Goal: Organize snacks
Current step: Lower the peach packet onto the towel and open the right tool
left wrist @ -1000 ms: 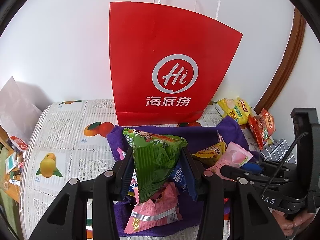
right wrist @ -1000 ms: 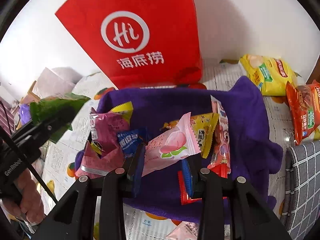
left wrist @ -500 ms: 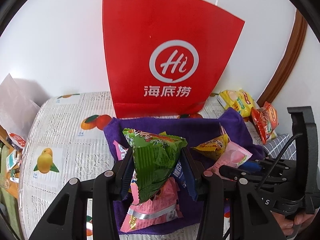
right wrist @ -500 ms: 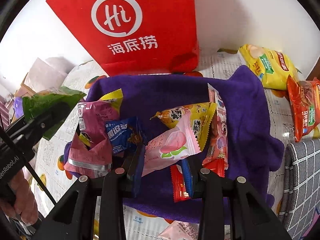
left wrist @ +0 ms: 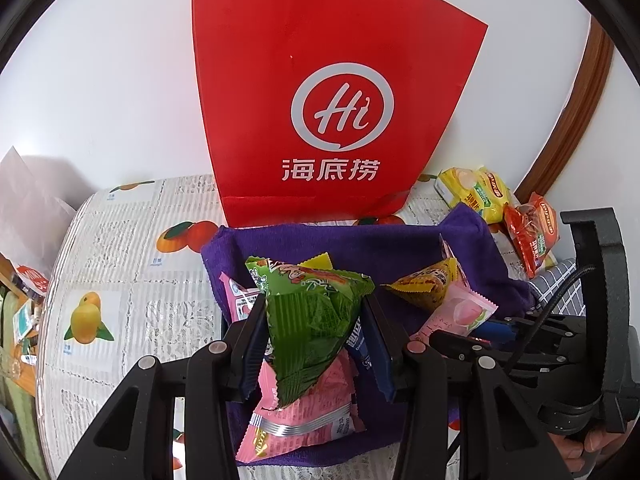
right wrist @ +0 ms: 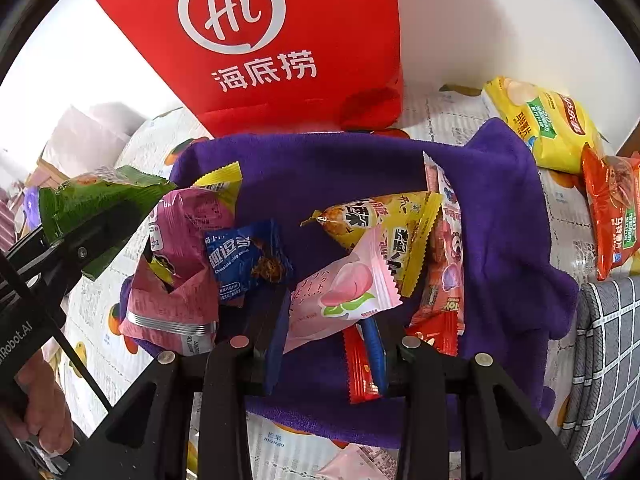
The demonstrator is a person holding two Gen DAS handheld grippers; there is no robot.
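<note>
White wall is backing a tabletop (left wrist: 120,248) covered in a fruit-print cloth, where a tall red paper bag (left wrist: 328,92) is standing behind a purple towel (right wrist: 500,216) strewn with snacks. Both hands are angling steeply down over the towel. The left hand-held gripper (left wrist: 316,324) is pinching a green packet (left wrist: 316,312); the right hand-held gripper (right wrist: 328,320) is pinching a pink peach packet (right wrist: 344,288). Both grips are sitting near a crinkly edge, so either packet is probably risking slipping free or snagging neighbouring wrappers.
</note>
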